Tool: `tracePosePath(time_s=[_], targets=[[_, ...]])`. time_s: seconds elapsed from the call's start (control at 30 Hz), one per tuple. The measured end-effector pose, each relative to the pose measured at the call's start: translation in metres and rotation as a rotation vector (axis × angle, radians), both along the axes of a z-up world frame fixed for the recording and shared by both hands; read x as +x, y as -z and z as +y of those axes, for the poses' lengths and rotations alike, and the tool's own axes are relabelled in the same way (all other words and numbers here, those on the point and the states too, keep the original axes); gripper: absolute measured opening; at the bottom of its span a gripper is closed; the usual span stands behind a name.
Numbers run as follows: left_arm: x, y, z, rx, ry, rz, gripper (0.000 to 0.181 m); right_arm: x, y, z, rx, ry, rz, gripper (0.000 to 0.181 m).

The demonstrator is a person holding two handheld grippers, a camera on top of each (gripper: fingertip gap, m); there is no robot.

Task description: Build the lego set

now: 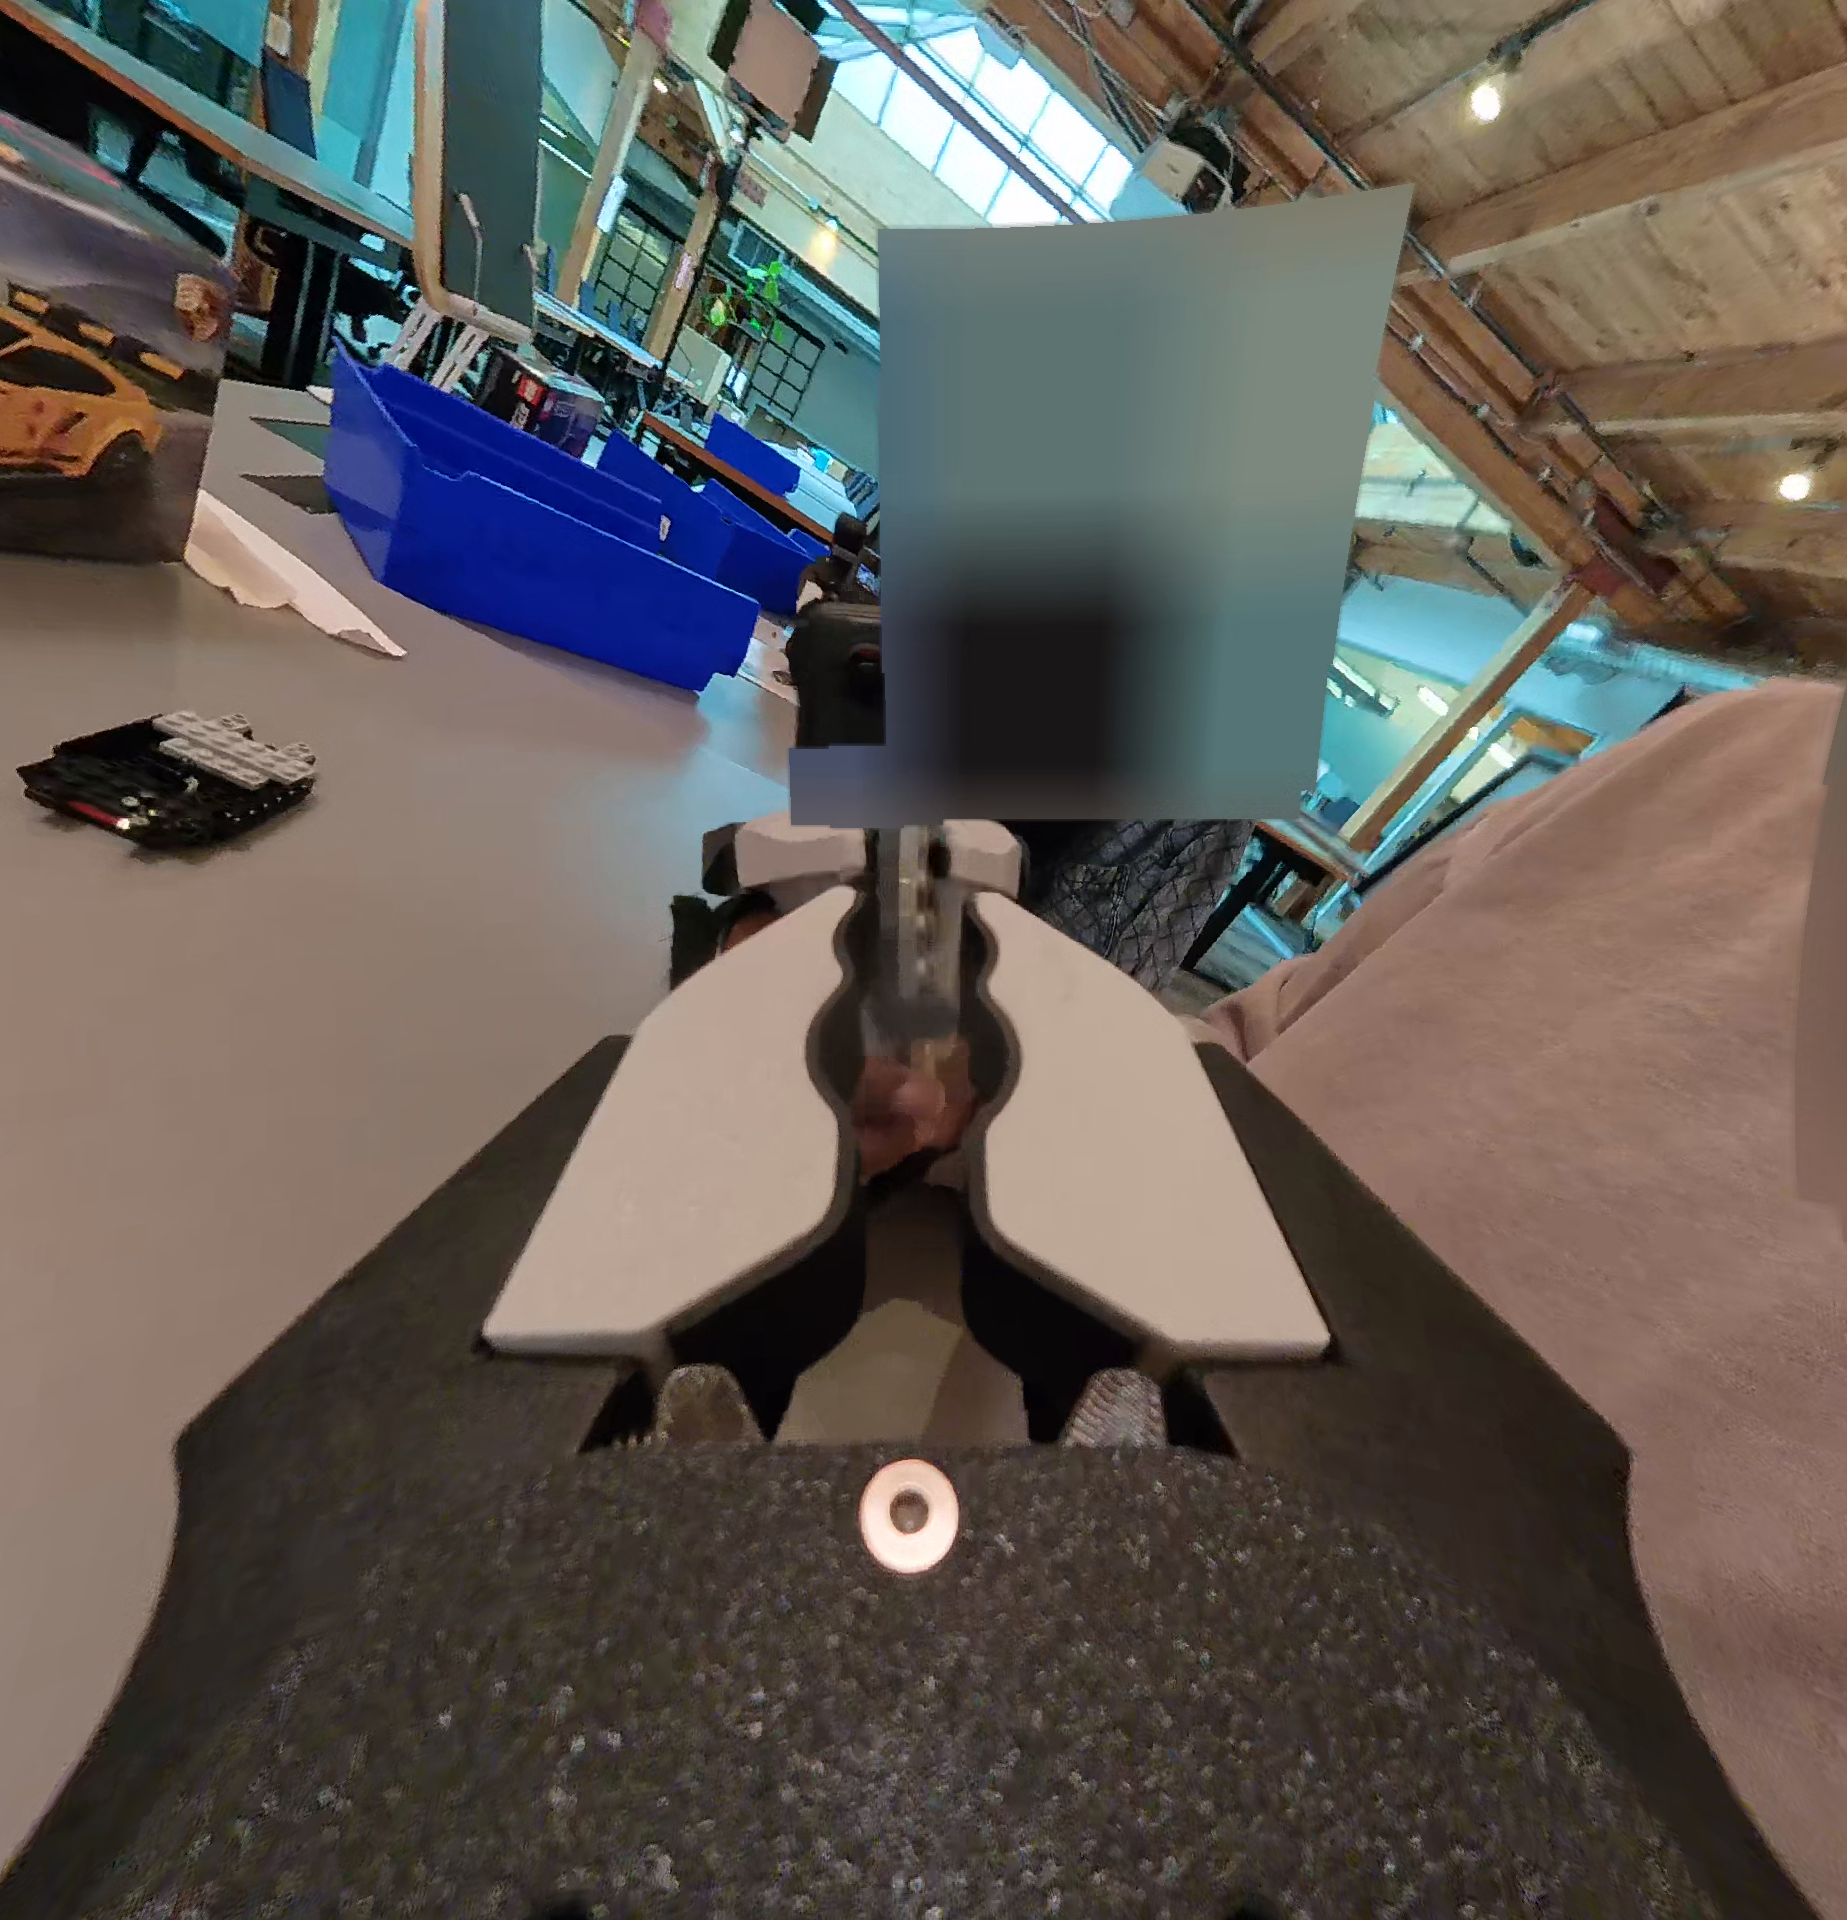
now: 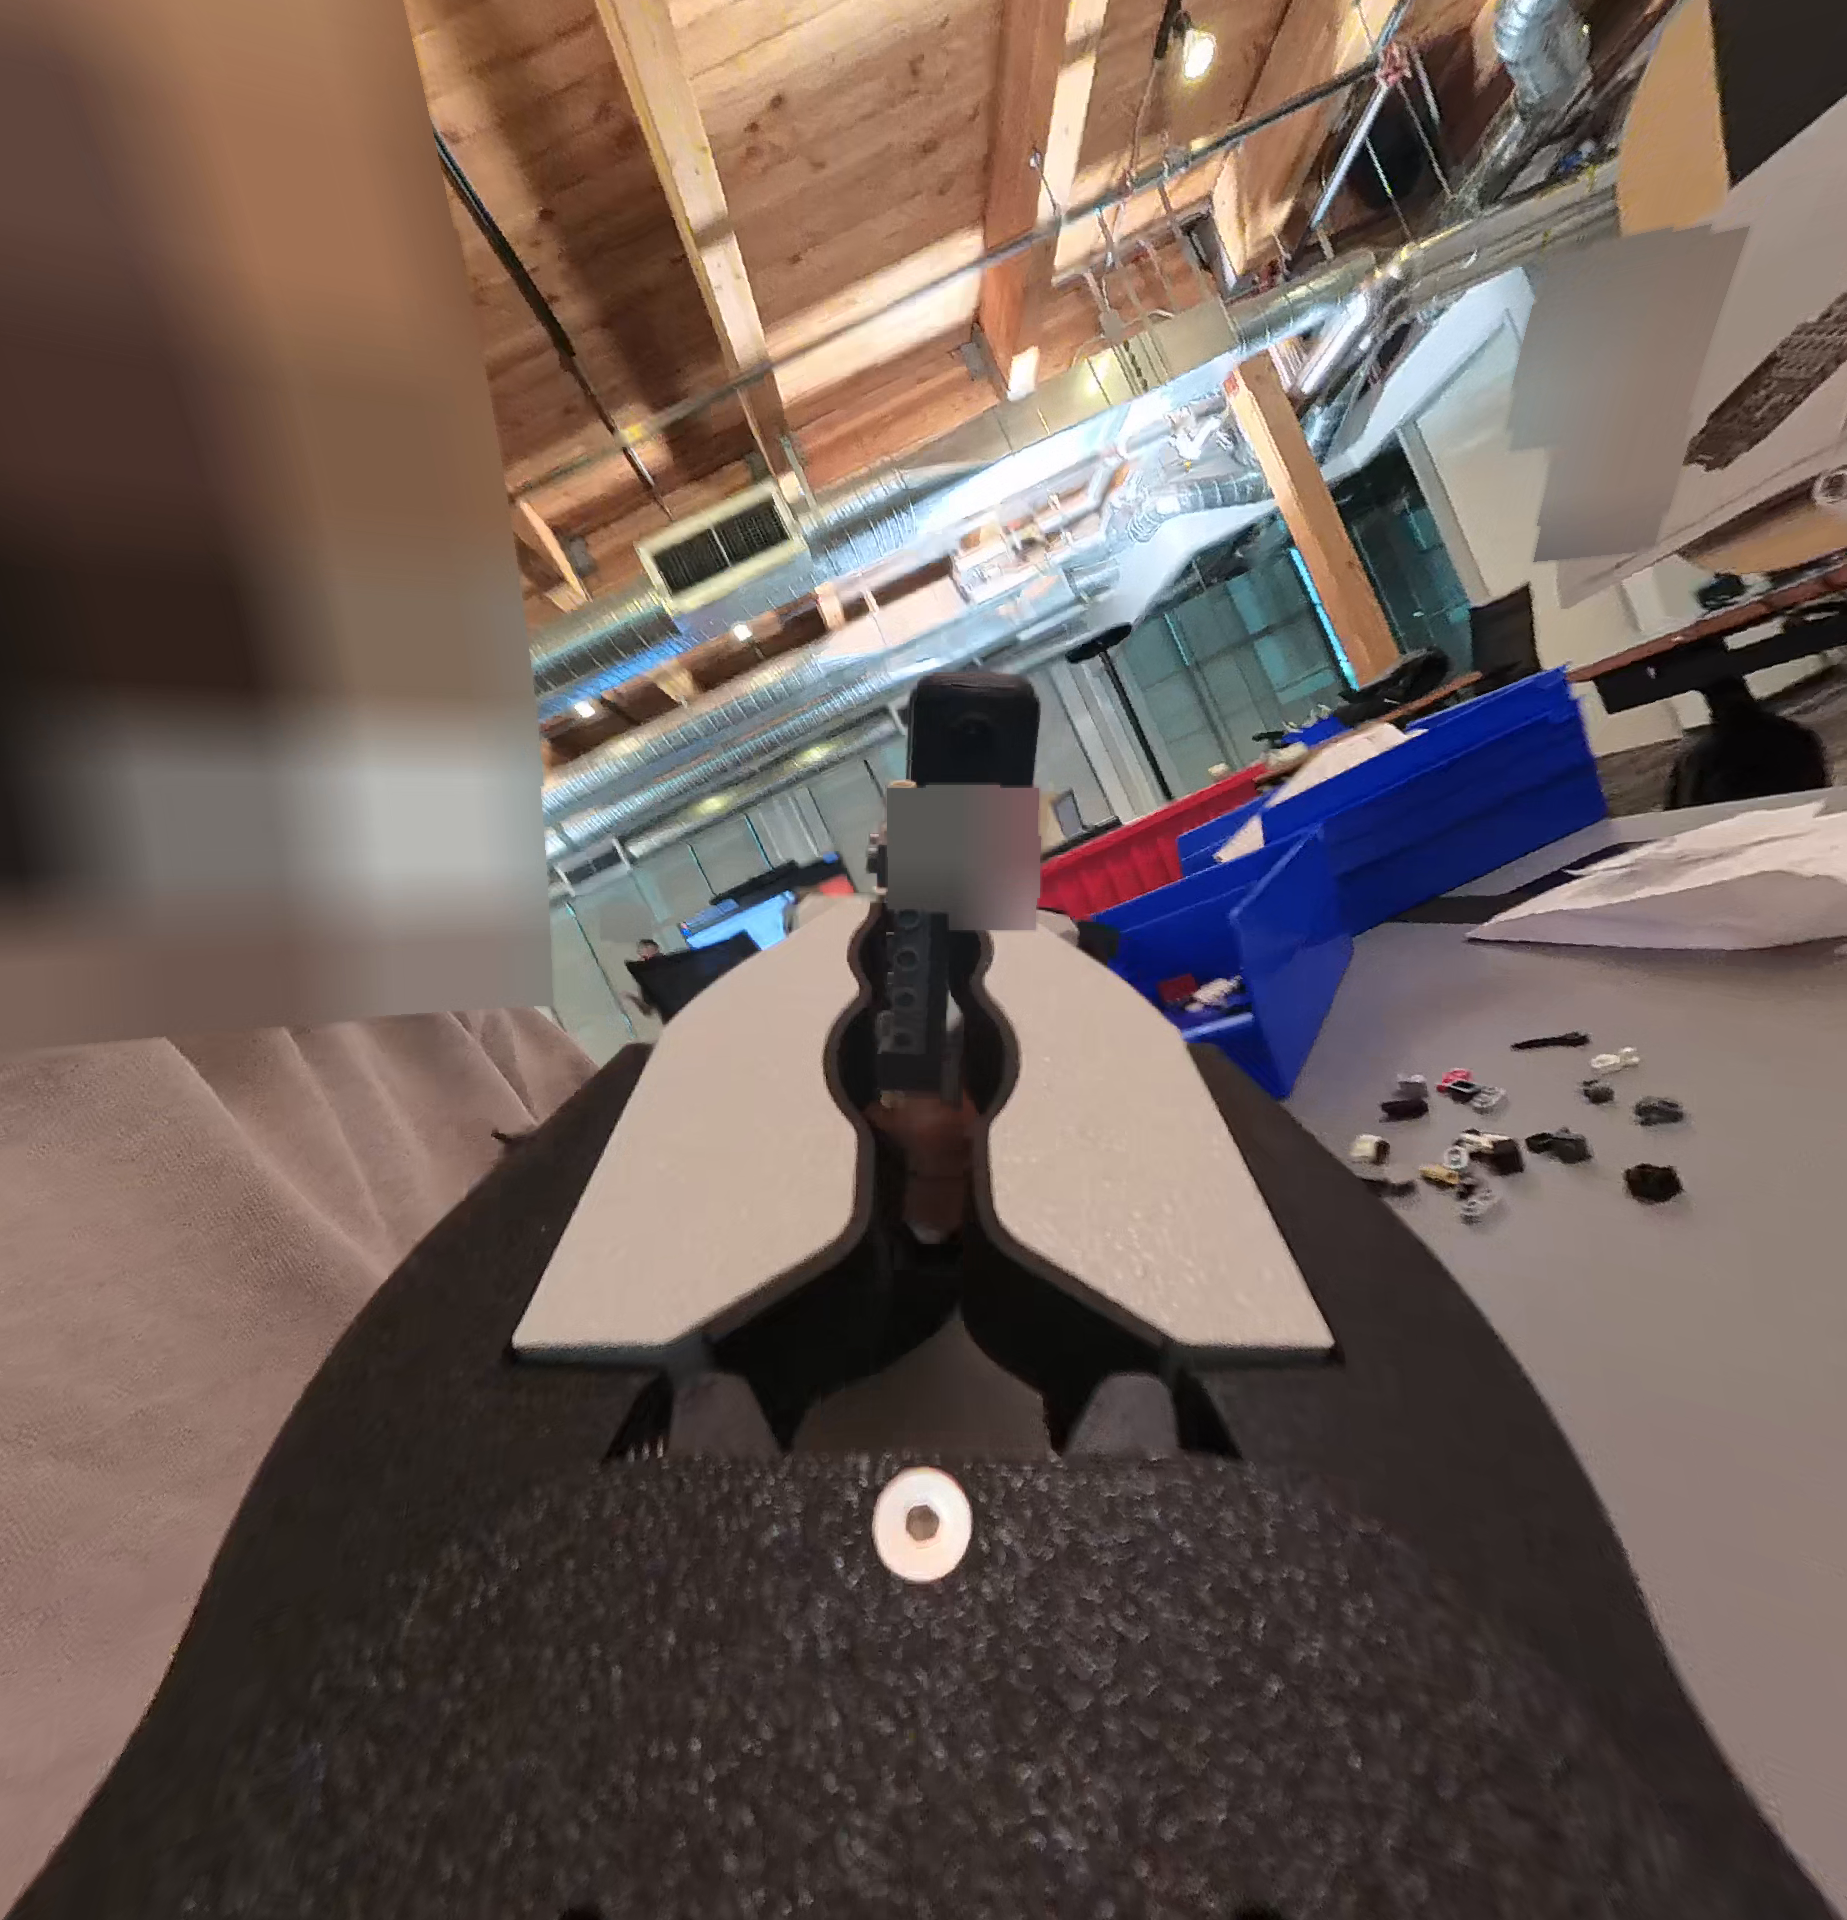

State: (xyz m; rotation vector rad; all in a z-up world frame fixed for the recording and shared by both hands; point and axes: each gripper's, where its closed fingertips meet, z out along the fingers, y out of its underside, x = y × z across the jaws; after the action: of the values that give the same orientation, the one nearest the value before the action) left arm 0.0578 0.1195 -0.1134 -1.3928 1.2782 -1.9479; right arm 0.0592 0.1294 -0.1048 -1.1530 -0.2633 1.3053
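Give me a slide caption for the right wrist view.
Right gripper shut on a black lego beam, loose pieces on the grey table.

Car box (image 1: 67, 416) cut by left edge, loose pieces (image 2: 1521, 1122) perhaps too small to identify.

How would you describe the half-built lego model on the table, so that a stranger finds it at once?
Start from the grey table in the left wrist view, then the blue bin. The model lies alone, nearer than the bin and to its left. It is a flat black block with light grey plates on top.
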Motion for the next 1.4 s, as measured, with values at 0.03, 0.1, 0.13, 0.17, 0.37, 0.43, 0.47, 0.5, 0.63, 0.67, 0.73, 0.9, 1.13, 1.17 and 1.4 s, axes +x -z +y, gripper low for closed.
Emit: tracePosePath(time_s=[0.03, 0.1, 0.13, 0.17, 0.37, 0.43, 0.47, 0.5, 0.63, 0.67, 0.73, 0.9, 1.13, 1.17, 1.4], targets=[[-0.001, 0.001, -0.001, 0.034, 0.002, 0.003, 0.018, 0.004, -0.002, 0.0, -0.005, -0.016, 0.038, 0.011], [-0.001, 0.002, 0.0, 0.079, -0.012, 0.013, 0.018, 0.008, -0.002, 0.0, -0.011, -0.015, 0.049, 0.011], [-0.001, 0.002, 0.001, 0.077, -0.021, 0.012, 0.018, 0.007, -0.001, 0.0, -0.013, -0.019, 0.042, 0.011], [-0.001, 0.001, 0.003, 0.06, -0.027, 0.012, 0.018, 0.006, 0.0, 0.0, -0.015, -0.02, 0.038, 0.011], [0.0, 0.007, 0.008, 0.024, -0.029, 0.048, 0.007, 0.001, 0.007, 0.003, -0.031, -0.013, -0.015, 0.011], [0.0, 0.009, 0.009, 0.025, -0.031, 0.062, 0.007, 0.0, 0.009, 0.004, -0.029, 0.003, -0.04, 0.011], [0.0, 0.01, 0.01, 0.006, -0.028, 0.065, 0.007, 0.0, 0.01, 0.005, -0.029, 0.012, -0.054, 0.011], [0.0, 0.01, 0.01, -0.022, -0.021, 0.065, 0.007, -0.001, 0.01, 0.006, -0.032, 0.016, -0.058, 0.011], [0.003, 0.018, 0.016, -0.079, -0.039, 0.09, 0.007, 0.002, 0.018, 0.012, -0.074, 0.047, -0.077, 0.011], [0.004, 0.02, 0.017, -0.093, -0.043, 0.093, 0.007, 0.003, 0.02, 0.014, -0.086, 0.059, -0.088, 0.011], [0.005, 0.023, 0.02, -0.094, -0.043, 0.085, 0.007, 0.004, 0.022, 0.016, -0.11, 0.064, -0.097, 0.011], [0.001, 0.033, 0.03, -0.003, -0.022, 0.096, 0.014, -0.003, 0.036, 0.024, -0.235, 0.027, -0.216, 0.011], [0.0, 0.029, 0.021, -0.036, 0.03, 0.077, 0.016, -0.017, 0.047, 0.017, -0.345, -0.063, -0.369, 0.011], [0.0, 0.027, 0.02, -0.049, 0.033, 0.068, 0.016, -0.017, 0.045, 0.016, -0.334, -0.057, -0.377, 0.011], [-0.008, 0.002, 0.038, -0.282, 0.004, -0.151, 0.016, -0.009, 0.037, 0.015, -0.258, 0.145, -0.51, 0.039]])
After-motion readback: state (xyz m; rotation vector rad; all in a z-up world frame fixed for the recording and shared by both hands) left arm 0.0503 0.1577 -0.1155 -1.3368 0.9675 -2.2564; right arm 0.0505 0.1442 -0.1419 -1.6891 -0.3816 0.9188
